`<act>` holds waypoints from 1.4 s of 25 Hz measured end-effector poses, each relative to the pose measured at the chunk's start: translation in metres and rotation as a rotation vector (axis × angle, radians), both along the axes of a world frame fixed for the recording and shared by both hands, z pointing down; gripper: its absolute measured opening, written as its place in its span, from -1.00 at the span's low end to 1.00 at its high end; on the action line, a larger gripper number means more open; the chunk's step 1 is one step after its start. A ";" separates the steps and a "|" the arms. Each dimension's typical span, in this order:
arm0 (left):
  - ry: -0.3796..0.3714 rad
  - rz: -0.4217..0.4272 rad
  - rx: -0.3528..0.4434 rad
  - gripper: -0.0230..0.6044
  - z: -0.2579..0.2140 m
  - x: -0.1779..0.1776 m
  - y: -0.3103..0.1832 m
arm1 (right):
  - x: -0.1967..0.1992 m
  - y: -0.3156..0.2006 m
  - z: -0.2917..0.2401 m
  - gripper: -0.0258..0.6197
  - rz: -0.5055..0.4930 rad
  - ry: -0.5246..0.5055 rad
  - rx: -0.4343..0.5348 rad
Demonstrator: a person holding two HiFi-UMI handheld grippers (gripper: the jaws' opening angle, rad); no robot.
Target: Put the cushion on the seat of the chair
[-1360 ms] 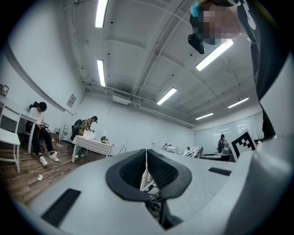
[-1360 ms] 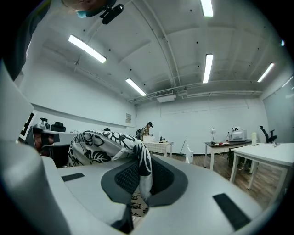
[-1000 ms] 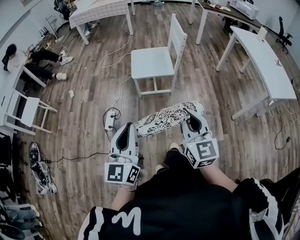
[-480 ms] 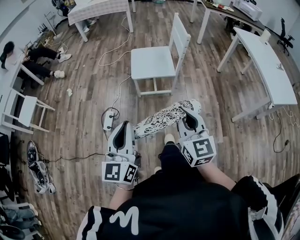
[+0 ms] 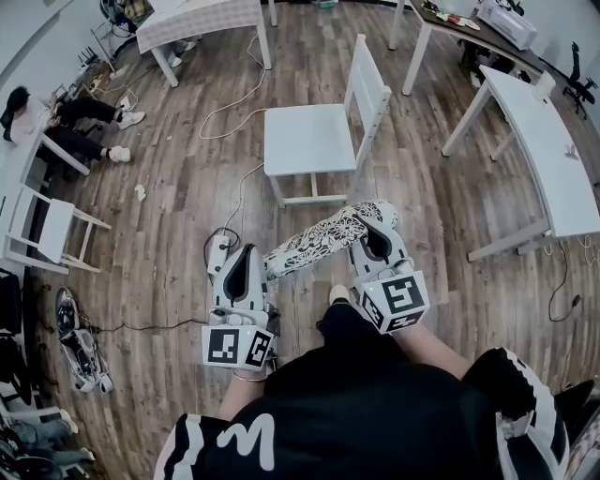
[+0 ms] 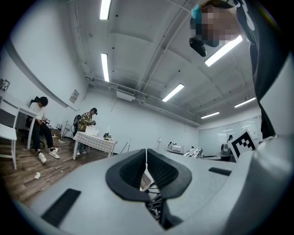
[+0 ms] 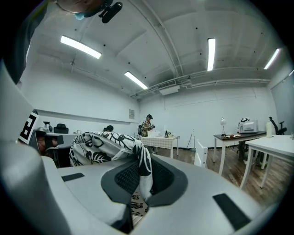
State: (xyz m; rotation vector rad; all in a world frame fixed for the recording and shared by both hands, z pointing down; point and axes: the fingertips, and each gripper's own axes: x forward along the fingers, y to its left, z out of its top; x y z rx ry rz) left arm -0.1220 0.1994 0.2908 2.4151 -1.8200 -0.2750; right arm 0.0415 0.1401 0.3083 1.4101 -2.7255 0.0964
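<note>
A black-and-white patterned cushion [image 5: 323, 239] hangs between my two grippers, above the wood floor and short of the white chair [image 5: 307, 141]. The chair's seat is bare and its back is at the right. My left gripper [image 5: 251, 251] is shut on the cushion's left corner; a strip of fabric [image 6: 147, 178] shows between its jaws [image 6: 146, 169]. My right gripper [image 5: 371, 223] is shut on the cushion's right end. There the fabric [image 7: 102, 144] bunches up over the left jaw and is pinched in the gap [image 7: 140, 176]. The chair [image 7: 200, 159] shows ahead and to the right.
A power strip [image 5: 218, 249] with cables lies on the floor beside the left gripper. White tables stand at the right [image 5: 553, 150] and at the far left [image 5: 197, 19]. A small white chair [image 5: 52, 223], a seated person [image 5: 56, 117] and a bag [image 5: 80, 342] are at the left.
Both grippers have carried the cushion forward toward the chair, which now stands closer and larger in the head view. Both grips are unchanged.
</note>
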 end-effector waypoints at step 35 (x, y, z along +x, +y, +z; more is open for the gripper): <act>-0.021 -0.097 -0.033 -0.88 0.006 0.040 -0.140 | 0.038 -0.154 0.018 -0.83 -0.114 -0.070 -0.085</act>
